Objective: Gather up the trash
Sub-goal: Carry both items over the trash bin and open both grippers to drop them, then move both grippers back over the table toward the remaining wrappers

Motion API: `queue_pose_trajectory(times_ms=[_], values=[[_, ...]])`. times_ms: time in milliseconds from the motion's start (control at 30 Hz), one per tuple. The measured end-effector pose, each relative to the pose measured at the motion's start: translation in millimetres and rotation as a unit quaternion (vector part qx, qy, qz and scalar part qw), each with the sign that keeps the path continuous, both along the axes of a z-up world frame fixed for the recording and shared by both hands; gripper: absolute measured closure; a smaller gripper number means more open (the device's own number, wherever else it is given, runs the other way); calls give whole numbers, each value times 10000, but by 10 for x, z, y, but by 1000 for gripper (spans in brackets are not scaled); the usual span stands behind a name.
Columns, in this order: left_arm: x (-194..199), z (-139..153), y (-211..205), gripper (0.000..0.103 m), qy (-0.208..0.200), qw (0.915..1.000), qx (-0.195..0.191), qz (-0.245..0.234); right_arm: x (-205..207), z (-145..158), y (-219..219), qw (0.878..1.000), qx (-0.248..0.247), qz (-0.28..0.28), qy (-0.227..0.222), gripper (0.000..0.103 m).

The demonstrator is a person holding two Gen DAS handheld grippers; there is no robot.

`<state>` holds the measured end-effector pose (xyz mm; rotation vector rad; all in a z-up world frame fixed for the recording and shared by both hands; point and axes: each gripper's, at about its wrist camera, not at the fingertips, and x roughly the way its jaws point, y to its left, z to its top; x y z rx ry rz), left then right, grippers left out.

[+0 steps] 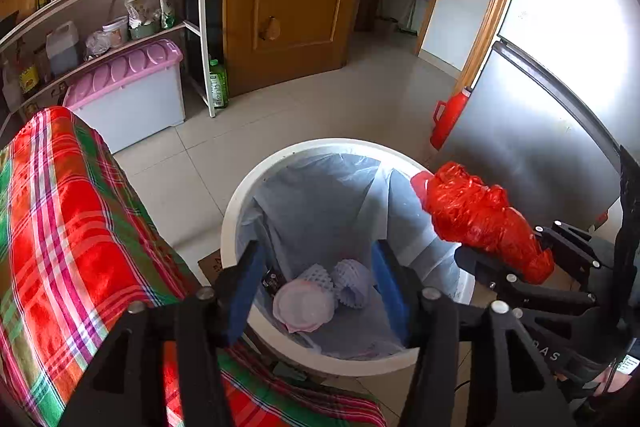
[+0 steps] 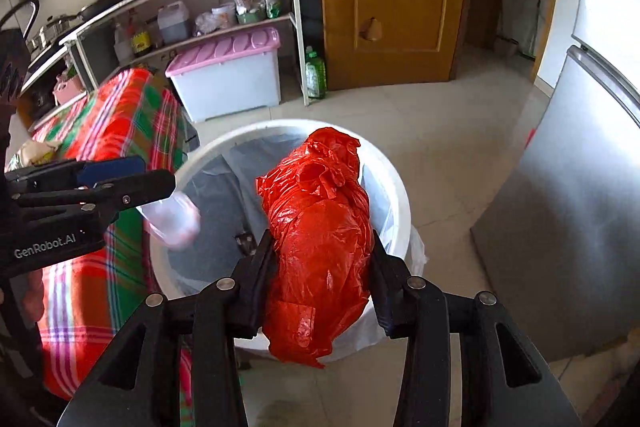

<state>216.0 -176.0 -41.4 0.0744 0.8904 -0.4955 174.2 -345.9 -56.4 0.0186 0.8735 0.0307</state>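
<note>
Right gripper [image 2: 320,279] clamped on crumpled red plastic bag [image 2: 320,227], long axis along fingers, hanging over round white lined bin [image 2: 400,195]; left gripper [image 1: 316,287] open, empty, above bin, pink-white trash below

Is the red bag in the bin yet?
Not yet. The red bag sits squeezed in the right tool, above the white bin, not down inside with the other trash.
</note>
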Motion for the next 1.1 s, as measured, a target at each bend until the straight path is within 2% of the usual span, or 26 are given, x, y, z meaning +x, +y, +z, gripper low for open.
queue_pose_trajectory(times_ms=[33, 200, 667, 1100], values=[[10, -6, -12, 32, -7, 10000, 20, -6, 23, -33, 4, 10000, -50, 10, 49, 55], [13, -7, 14, 28, 55, 9999, 16, 89, 27, -112, -18, 9999, 32, 44, 129, 45], [-247, 276, 403, 27, -197, 9989, -194, 372, -236, 137, 118, 9994, 151, -73, -287, 45], [-666, 547, 1198, 26, -541, 9931, -327, 987, -449, 507, 578, 9967, 194, 228, -750, 45]])
